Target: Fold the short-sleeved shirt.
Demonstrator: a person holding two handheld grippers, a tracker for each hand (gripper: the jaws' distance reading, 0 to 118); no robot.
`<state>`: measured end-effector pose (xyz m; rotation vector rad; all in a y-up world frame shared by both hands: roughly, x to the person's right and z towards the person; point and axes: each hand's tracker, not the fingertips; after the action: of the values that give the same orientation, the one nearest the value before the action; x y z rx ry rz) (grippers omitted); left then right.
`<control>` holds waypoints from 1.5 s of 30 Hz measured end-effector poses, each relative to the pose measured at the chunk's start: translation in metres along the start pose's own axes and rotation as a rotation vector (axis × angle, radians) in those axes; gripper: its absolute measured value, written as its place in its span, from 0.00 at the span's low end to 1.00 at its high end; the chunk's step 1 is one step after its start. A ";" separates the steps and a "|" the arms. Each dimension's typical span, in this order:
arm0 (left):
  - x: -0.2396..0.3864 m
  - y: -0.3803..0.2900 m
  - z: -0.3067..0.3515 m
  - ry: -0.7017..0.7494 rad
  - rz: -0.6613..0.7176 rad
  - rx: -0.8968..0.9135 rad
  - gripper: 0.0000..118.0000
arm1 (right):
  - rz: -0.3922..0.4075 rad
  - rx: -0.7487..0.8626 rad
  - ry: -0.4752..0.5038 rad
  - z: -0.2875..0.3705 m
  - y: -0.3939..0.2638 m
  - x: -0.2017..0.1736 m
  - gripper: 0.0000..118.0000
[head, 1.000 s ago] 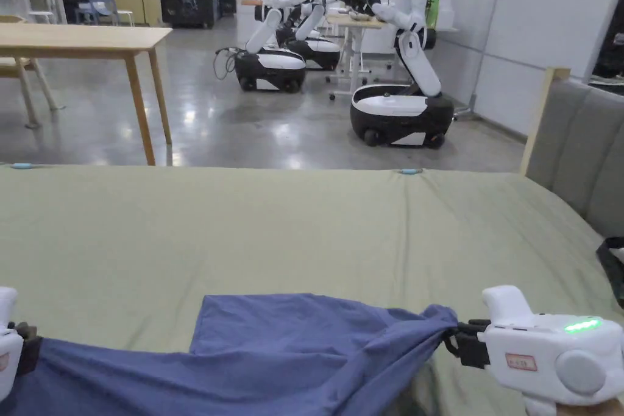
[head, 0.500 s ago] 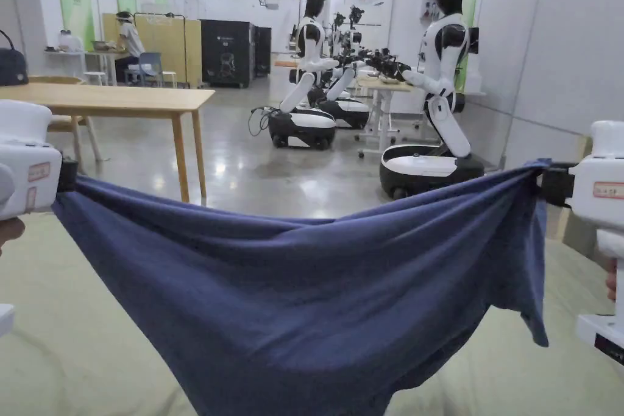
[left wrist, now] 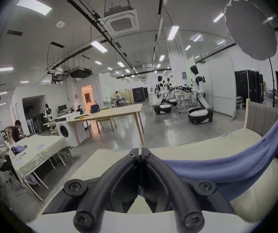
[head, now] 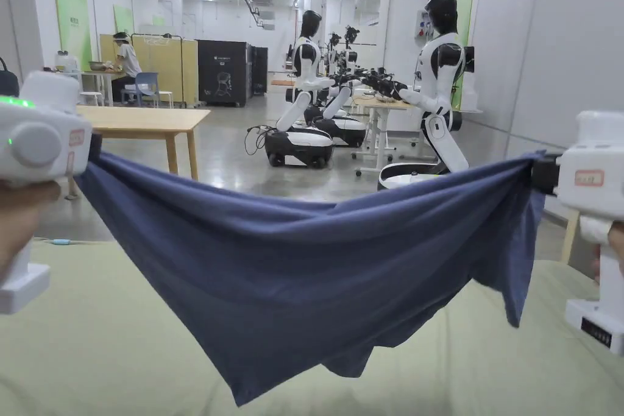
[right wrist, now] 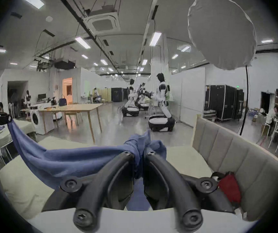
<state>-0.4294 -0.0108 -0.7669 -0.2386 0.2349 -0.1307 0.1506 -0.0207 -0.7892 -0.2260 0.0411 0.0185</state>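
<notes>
Blue shirt sags between the left gripper and right gripper, both clamped on its corners; thin bites could slip under tension.

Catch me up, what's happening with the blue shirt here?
A person holds a gripper in each hand and has the blue shirt stretched between them in the air above the green-covered bed. The left gripper and the right gripper are each clamped on an end of the cloth, which sags in the middle. No fold is made yet.
</notes>
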 end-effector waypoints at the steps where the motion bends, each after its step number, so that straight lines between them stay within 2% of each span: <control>1: 0.004 -0.018 -0.006 0.003 0.003 -0.025 0.00 | -0.001 -0.012 -0.010 -0.007 -0.019 -0.001 0.09; 4: 0.017 -0.061 -0.015 0.022 0.007 -0.040 0.00 | -0.016 -0.027 -0.026 -0.020 -0.063 0.000 0.09; 8: 0.021 -0.087 -0.005 -0.016 0.018 -0.085 0.00 | -0.020 -0.074 -0.024 -0.016 -0.096 0.010 0.09; 13: 0.013 -0.122 0.049 -0.105 0.063 -0.114 0.00 | 0.009 -0.119 -0.002 0.028 -0.136 0.034 0.09; 15: 0.011 -0.149 0.076 -0.136 0.071 -0.129 0.00 | 0.040 -0.166 0.009 0.051 -0.163 0.041 0.09; 17: 0.010 -0.183 0.104 -0.152 0.054 -0.168 0.00 | 0.107 -0.223 0.004 0.083 -0.201 0.038 0.09; 20: 0.010 -0.250 0.142 -0.204 0.036 -0.298 0.00 | 0.139 -0.318 0.034 0.117 -0.266 0.040 0.09; 23: 0.012 -0.321 0.168 -0.222 0.056 -0.461 0.00 | 0.137 -0.450 0.069 0.132 -0.336 0.047 0.09; 24: 0.012 -0.343 0.174 -0.214 0.065 -0.514 0.00 | 0.113 -0.500 0.090 0.136 -0.355 0.048 0.09; 27: 0.013 -0.371 0.183 -0.201 0.037 -0.557 0.03 | 0.068 -0.544 0.085 0.140 -0.381 0.055 0.10; 28: 0.013 -0.368 0.187 -0.200 0.032 -0.541 0.12 | 0.058 -0.535 0.094 0.142 -0.377 0.058 0.15; 29: 0.014 -0.360 0.191 -0.161 -0.006 -0.511 0.36 | 0.055 -0.518 0.101 0.146 -0.369 0.057 0.31; 30: 0.013 -0.351 0.192 -0.124 -0.026 -0.472 0.82 | 0.058 -0.476 0.118 0.149 -0.354 0.055 0.64; 31: 0.018 -0.338 0.199 -0.140 -0.024 -0.436 1.00 | 0.031 -0.441 0.160 0.154 -0.337 0.052 0.84; 32: 0.023 -0.321 0.210 -0.186 -0.007 -0.377 0.99 | -0.018 -0.388 0.203 0.161 -0.320 0.044 0.94; 33: 0.033 -0.306 0.221 -0.211 -0.024 -0.312 1.00 | -0.043 -0.312 0.236 0.171 -0.300 0.031 0.97; 36: 0.071 -0.265 0.234 -0.262 -0.064 -0.208 1.00 | -0.049 -0.148 0.241 0.187 -0.260 -0.017 0.97; 39: 0.104 -0.251 0.238 -0.287 -0.042 -0.166 0.99 | -0.043 -0.042 0.208 0.195 -0.240 -0.061 0.95; 40: 0.111 -0.248 0.238 -0.287 -0.040 -0.162 0.91 | -0.013 -0.030 0.168 0.196 -0.239 -0.074 0.85; 41: 0.116 -0.246 0.239 -0.288 -0.039 -0.165 0.62 | 0.000 -0.026 0.156 0.196 -0.239 -0.082 0.56; 42: 0.115 -0.258 0.231 -0.279 -0.030 -0.142 0.00 | 0.007 -0.022 0.154 0.196 -0.240 -0.090 0.05; 43: 0.116 -0.258 0.231 -0.254 -0.027 -0.105 0.00 | 0.014 -0.024 0.131 0.194 -0.241 -0.096 0.01; 44: 0.115 -0.260 0.225 -0.200 -0.033 -0.131 0.00 | 0.026 -0.014 0.093 0.195 -0.243 -0.098 0.01; 45: 0.110 -0.267 0.222 -0.293 -0.059 -0.159 0.00 | 0.016 -0.009 0.123 0.196 -0.244 -0.101 0.01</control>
<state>-0.2955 -0.2366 -0.5146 -0.4190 -0.0542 -0.1336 0.0632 -0.2156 -0.5400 -0.2359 0.1652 0.0209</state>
